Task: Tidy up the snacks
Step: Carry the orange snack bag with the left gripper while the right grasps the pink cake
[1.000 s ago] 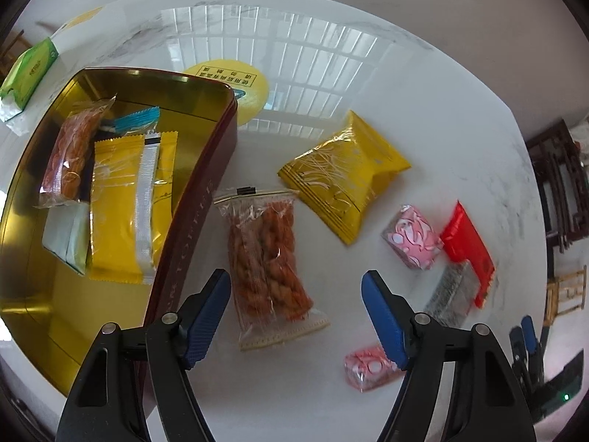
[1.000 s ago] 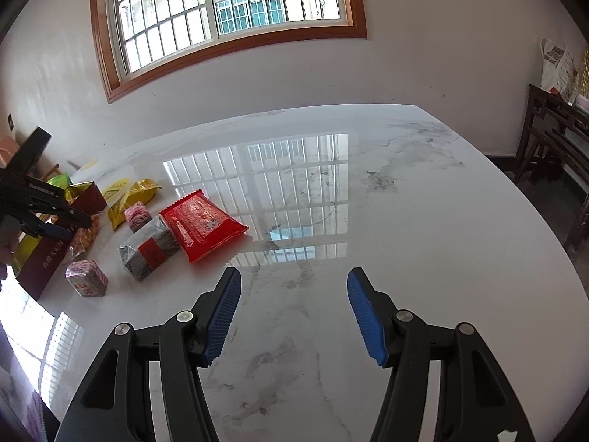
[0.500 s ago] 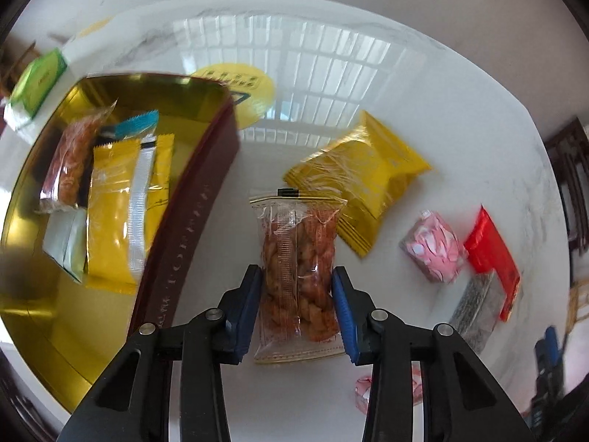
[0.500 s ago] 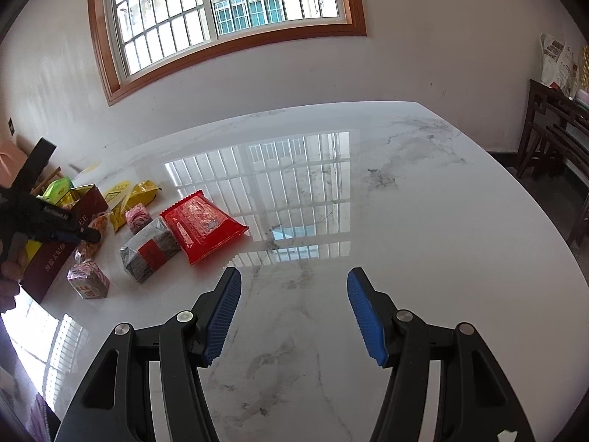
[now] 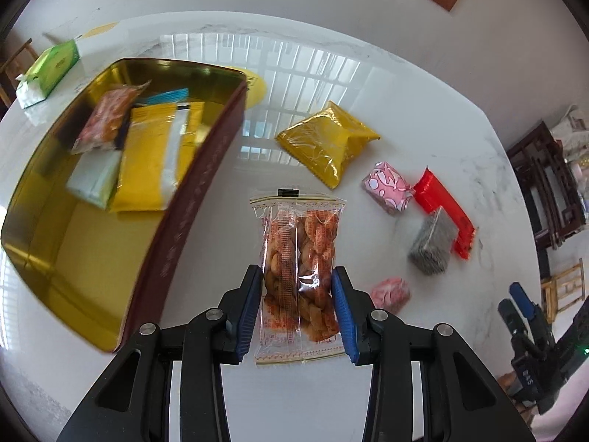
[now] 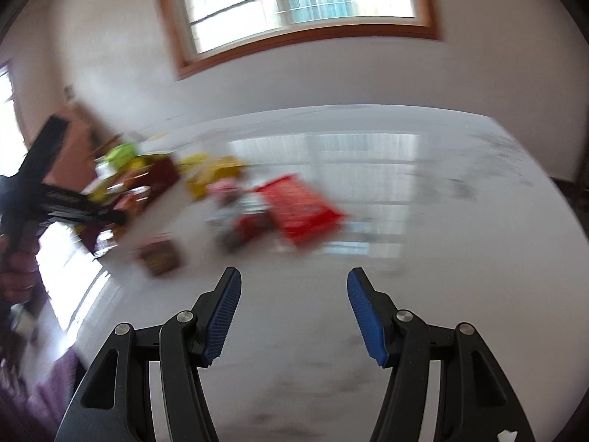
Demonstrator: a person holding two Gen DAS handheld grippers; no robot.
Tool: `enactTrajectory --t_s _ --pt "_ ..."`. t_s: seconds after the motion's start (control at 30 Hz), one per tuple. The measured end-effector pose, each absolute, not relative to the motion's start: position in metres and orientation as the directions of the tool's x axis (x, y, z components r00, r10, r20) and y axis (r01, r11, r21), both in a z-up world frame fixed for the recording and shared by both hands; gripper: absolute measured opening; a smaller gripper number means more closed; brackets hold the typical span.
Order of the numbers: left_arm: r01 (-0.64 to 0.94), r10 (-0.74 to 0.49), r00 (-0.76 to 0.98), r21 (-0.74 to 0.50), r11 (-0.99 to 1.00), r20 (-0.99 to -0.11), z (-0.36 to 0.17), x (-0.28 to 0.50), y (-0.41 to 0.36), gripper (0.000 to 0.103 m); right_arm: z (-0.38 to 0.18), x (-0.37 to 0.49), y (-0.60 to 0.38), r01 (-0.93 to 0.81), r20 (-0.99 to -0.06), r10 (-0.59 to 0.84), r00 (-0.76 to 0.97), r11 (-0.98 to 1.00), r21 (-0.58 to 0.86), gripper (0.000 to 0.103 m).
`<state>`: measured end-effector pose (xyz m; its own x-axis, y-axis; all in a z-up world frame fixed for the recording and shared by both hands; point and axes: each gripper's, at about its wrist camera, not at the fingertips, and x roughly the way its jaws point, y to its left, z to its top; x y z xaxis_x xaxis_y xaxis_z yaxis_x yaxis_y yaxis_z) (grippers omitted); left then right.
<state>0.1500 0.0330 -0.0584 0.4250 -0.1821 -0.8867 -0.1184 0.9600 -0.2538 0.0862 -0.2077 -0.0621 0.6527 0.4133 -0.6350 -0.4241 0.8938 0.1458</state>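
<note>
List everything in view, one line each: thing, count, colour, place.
tin: one, gold inside, dark red outside, left on table
snacks in tin: several, yellow, orange, white, blue
tissue pack: one, green, far left
table: one, white marble
yellow packet: one, beside tin
pink sweets: two, right of centre
red packet: one, right
grey packet: one, against the red
twist packet: one, clear and orange, gripped
left hand-held gripper: black, blue pads, shut
right hand-held gripper: same colours, open, empty
</note>
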Motion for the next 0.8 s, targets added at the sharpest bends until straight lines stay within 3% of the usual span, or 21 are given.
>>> enactTrajectory --t_s 0.3,0.7,0.77,0.8 --pt "-0.101 -0.207 0.441 -0.277 0.955 -0.873 -0.047 0.119 0.041 0.040 -0.073 0.098 -0.103 -0.605 -0.685 0.483 0.545 0.793 0.077 0.058" --pt "-0.101 -0.238 0.495 -0.327 0.940 -0.836 -0.020 0.082 0.067 0.040 -0.099 0.133 -0.068 -0.602 -0.763 0.416 0.494 0.797 0.045 0.057" --pt "-0.107 -0.232 0.501 -0.326 0.939 -0.833 -0.015 0.077 0.074 0.040 -0.101 0.133 -0.065 -0.607 -0.771 0.404 0.492 0.794 0.028 0.046" --pt "-0.112 -0.226 0.506 -0.323 0.940 -0.832 -0.012 0.074 0.079 0.040 -0.101 0.132 -0.064 -0.610 -0.770 0.400 0.497 0.792 0.018 0.046"
